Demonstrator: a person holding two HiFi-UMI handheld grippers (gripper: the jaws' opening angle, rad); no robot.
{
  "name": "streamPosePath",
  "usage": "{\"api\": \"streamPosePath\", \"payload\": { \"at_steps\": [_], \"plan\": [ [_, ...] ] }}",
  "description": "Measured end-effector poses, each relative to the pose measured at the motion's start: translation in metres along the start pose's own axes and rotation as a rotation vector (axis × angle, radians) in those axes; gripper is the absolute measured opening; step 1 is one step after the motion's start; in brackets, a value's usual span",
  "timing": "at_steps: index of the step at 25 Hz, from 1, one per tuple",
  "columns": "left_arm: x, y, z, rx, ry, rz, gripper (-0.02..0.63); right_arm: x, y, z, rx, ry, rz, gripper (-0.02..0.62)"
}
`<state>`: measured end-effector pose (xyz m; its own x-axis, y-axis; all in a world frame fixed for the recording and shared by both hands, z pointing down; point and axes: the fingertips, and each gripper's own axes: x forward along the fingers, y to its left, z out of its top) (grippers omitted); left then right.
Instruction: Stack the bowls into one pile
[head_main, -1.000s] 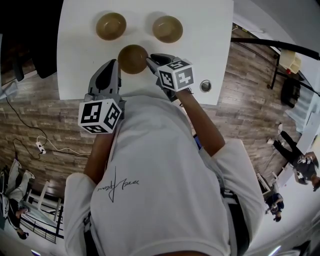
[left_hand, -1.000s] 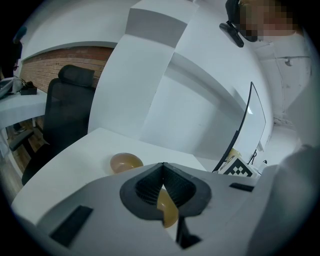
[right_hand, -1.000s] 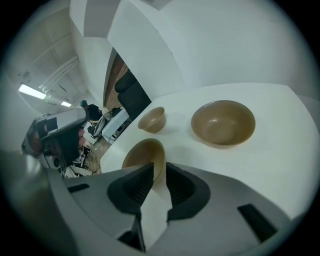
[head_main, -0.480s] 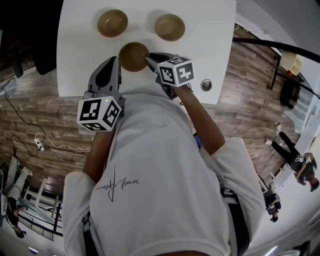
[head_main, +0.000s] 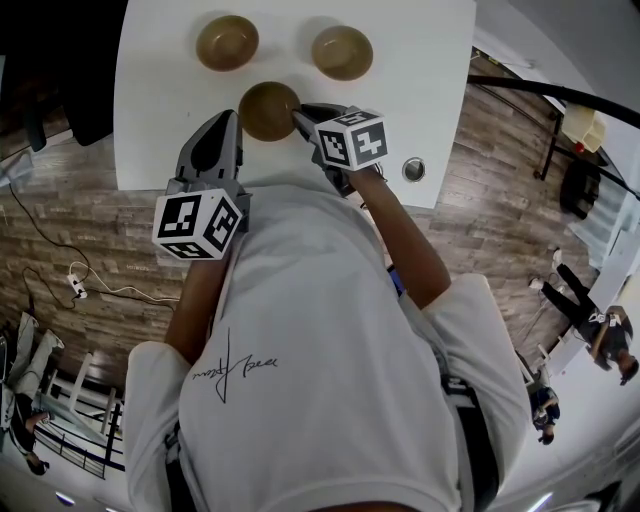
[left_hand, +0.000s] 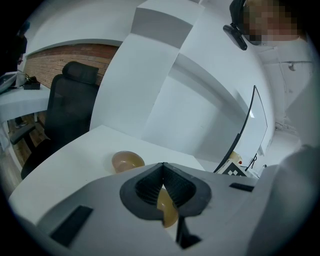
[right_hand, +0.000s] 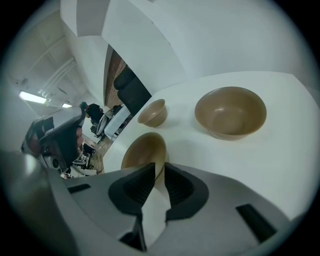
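Observation:
Three tan bowls sit on the white table (head_main: 420, 40). The near bowl (head_main: 268, 108) lies closest to me, with my right gripper (head_main: 298, 121) shut on its right rim; in the right gripper view that rim (right_hand: 145, 150) runs between the dark pads (right_hand: 137, 187). The far left bowl (head_main: 227, 42) and far right bowl (head_main: 342, 52) stand apart behind it. My left gripper (head_main: 228, 122) hovers just left of the near bowl, shut and empty. In the left gripper view the far left bowl (left_hand: 127, 161) shows ahead.
A small round metal fitting (head_main: 413, 169) sits in the table near its front right corner. The table's front edge runs just under both grippers. A dark office chair (left_hand: 70, 100) stands at the table's left side. Wood floor surrounds the table.
The whole view has drifted slightly; bowls and grippers keep the same places relative to each other.

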<state>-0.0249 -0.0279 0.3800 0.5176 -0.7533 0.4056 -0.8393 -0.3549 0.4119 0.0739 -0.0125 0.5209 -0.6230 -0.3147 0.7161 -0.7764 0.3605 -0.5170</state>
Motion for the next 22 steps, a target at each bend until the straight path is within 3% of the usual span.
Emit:
{"api": "streamPosePath", "payload": {
  "at_steps": [22],
  "plan": [
    [0.0012, 0.0023, -0.0021, -0.020, 0.004, -0.001, 0.008, -0.0035, -0.0078, -0.0019, 0.040, 0.018, -0.019, 0.017]
  ]
}}
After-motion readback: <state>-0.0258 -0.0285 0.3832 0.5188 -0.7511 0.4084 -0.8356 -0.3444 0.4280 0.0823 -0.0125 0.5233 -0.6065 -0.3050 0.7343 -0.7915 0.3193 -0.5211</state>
